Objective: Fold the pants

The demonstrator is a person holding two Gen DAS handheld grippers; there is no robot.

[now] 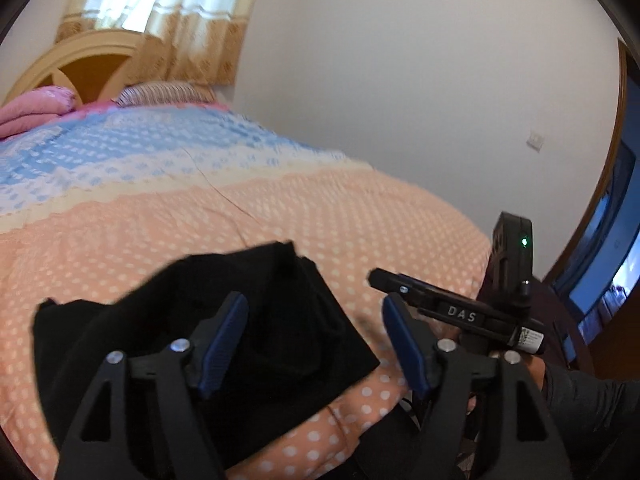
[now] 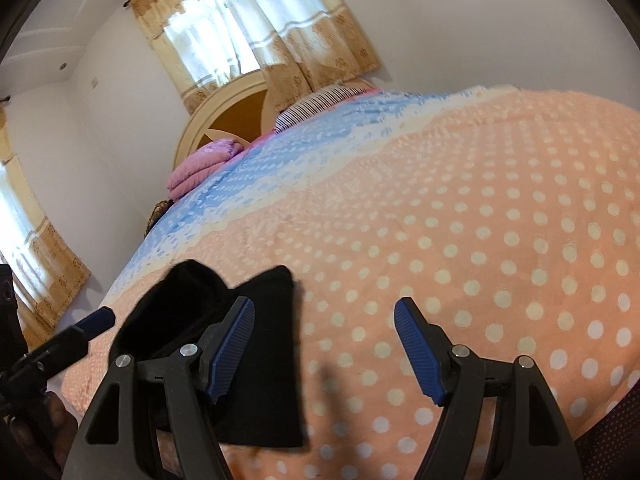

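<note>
The black pants (image 1: 152, 332) lie as a folded bundle on the peach dotted bedspread (image 1: 320, 216), near the bed's front edge. My left gripper (image 1: 314, 308) hovers just above them with its jaws wide apart; the left finger is over the cloth and the pads press on nothing. In the right wrist view the pants (image 2: 264, 364) sit low and left. My right gripper (image 2: 325, 312) is open too, its left finger above the bundle's right side and its right finger over bare bedspread. One blue fingertip (image 2: 96, 320) of the left gripper shows at the far left.
The bedspread (image 2: 480, 240) turns blue and white farther back. A folded pink blanket (image 2: 200, 168) and a striped pillow (image 2: 312, 108) lie by the headboard (image 2: 224, 116). A curtained window (image 2: 248, 36) is behind. A doorway (image 1: 604, 240) stands at right.
</note>
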